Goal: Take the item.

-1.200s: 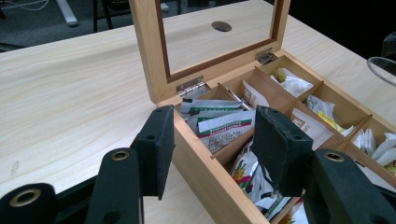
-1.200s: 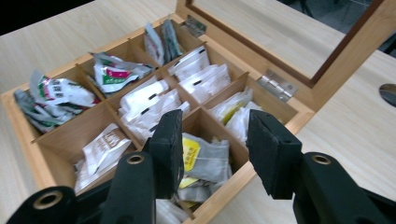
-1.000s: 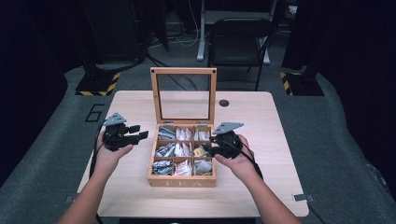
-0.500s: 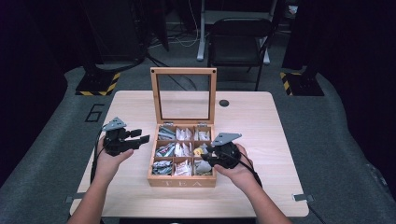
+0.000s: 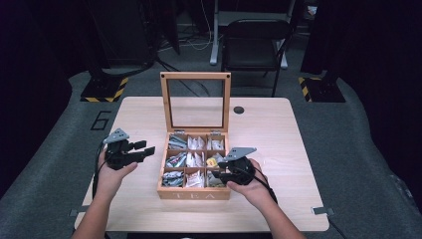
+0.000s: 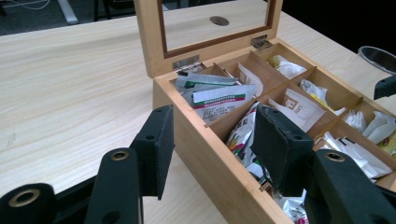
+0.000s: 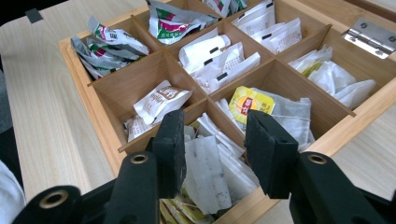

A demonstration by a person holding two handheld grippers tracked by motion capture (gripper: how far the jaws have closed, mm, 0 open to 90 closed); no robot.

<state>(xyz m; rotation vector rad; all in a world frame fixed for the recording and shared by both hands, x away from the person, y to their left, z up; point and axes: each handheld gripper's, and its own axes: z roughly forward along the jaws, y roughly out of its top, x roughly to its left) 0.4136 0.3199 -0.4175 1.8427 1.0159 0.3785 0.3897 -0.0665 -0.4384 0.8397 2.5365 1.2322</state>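
Parted fingers [image 7: 170, 140] of our right gripper [image 7: 212, 144] hang over the near right compartment of the wooden tea box [image 5: 195, 191], straddling a pile of white sachets [image 7: 205, 170] without pressing on any; the jaws have just been opening wider. Just beyond them lies a yellow-labelled tea bag [image 7: 250, 100] in the middle right compartment. Seen from above, our right gripper [image 5: 226, 169] sits at the box's right edge. Our left gripper [image 5: 137, 149] hovers just left of the box above the table [image 5: 278, 144], its fingers [image 6: 159, 144] apart and empty, one either side of the box's left wall. The glass lid [image 5: 195, 102] stands upright at the far side.
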